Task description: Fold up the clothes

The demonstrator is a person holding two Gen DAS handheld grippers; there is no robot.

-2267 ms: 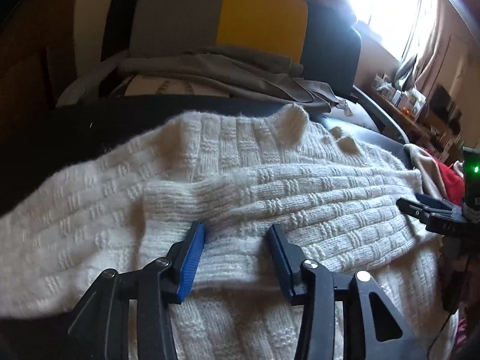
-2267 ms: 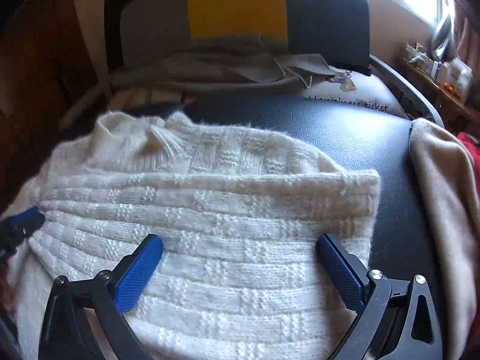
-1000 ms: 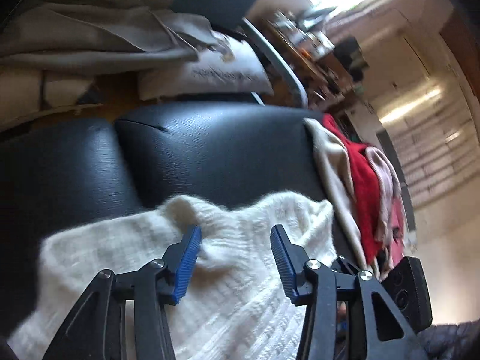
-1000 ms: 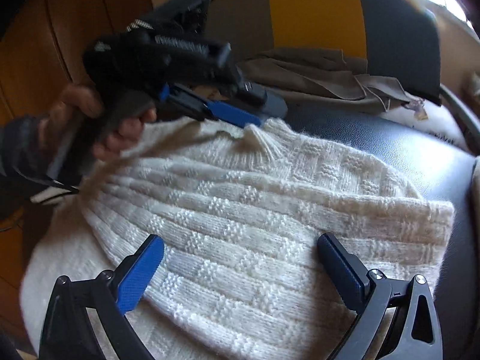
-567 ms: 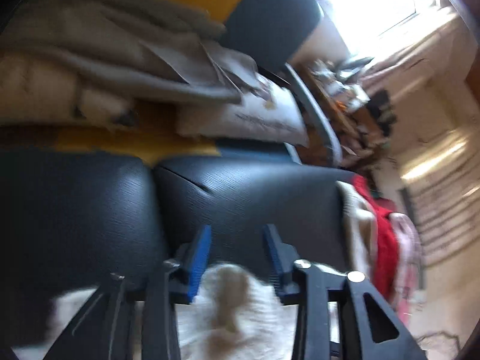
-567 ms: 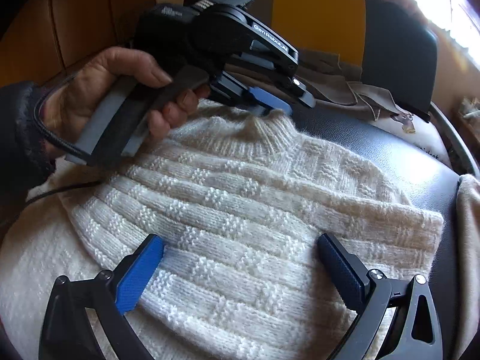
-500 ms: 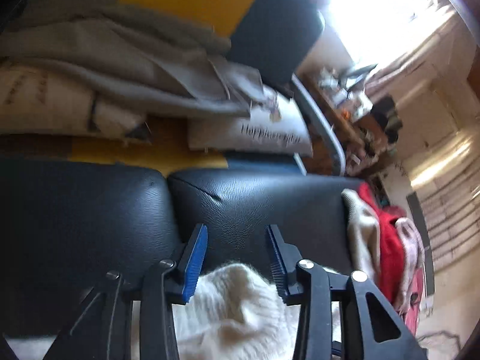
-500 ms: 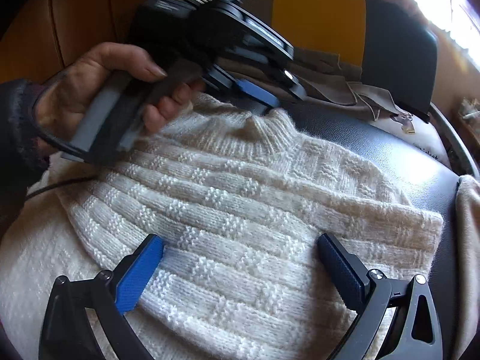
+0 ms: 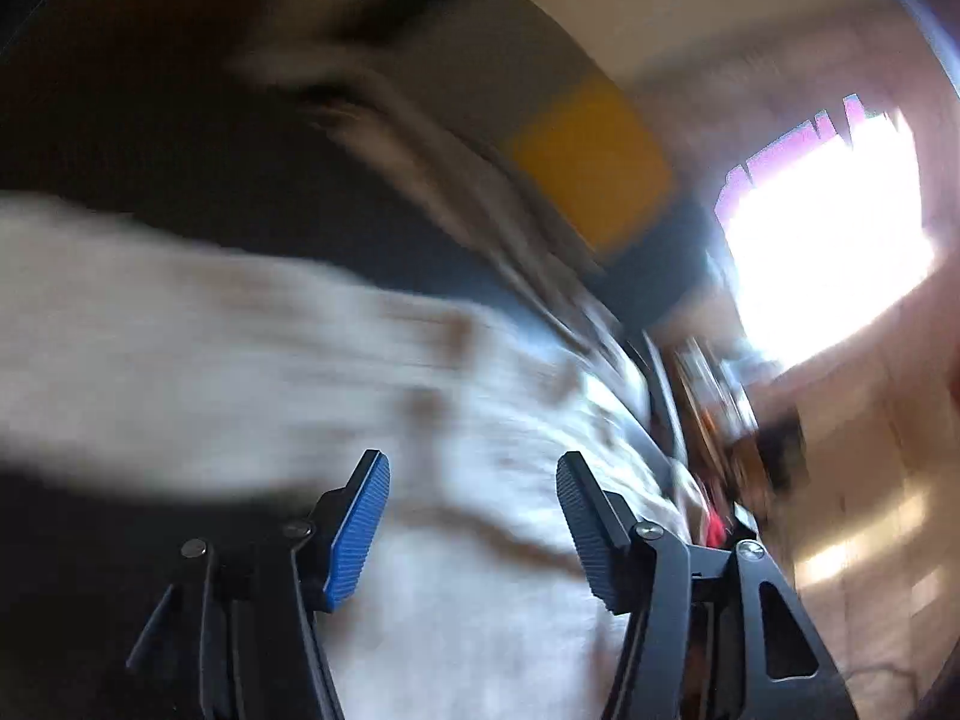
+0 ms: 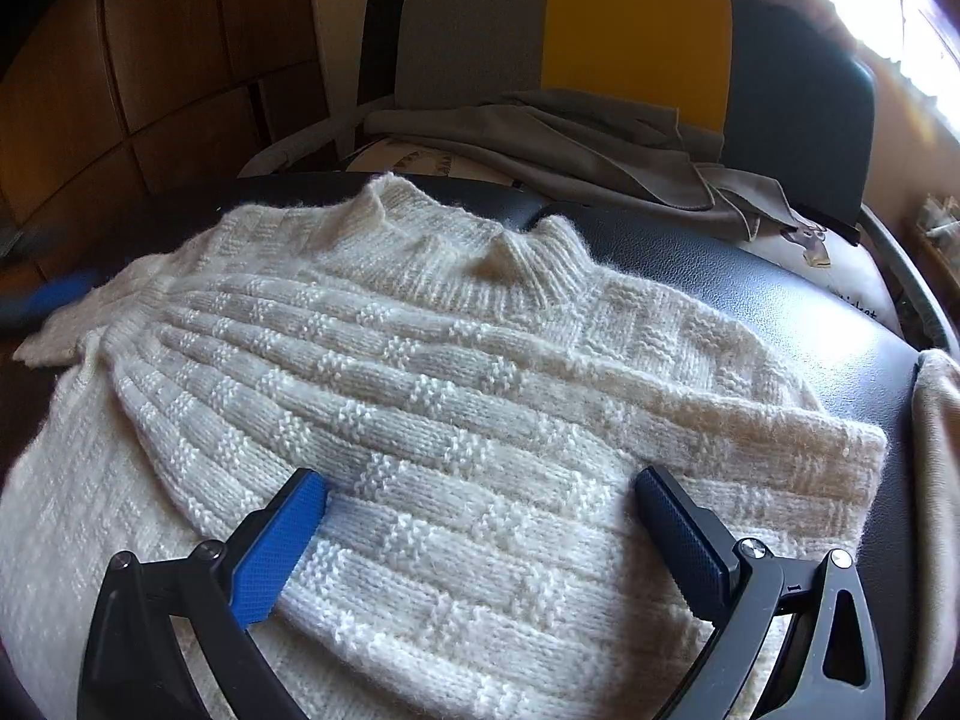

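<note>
So your white knit sweater (image 10: 456,396) is lying spread over the black leather seat (image 10: 780,300), collar at the far side, with one fold already laid across the body. Your right tool (image 10: 480,516) hangs over the near part of it, blue pads spread wide, nothing pinched between them. Your left tool (image 9: 474,516) is a different story: that whole view is smeared, but you can see its jaws opening, with only blurry white knit behind the gap and nothing gripped. From the right wrist view a blurred bit of blue shows at the sweater's left edge. Behind the seat there's a grey cloth (image 10: 570,138) heaped in front of a grey, yellow and dark blue chair back (image 10: 636,36).
</note>
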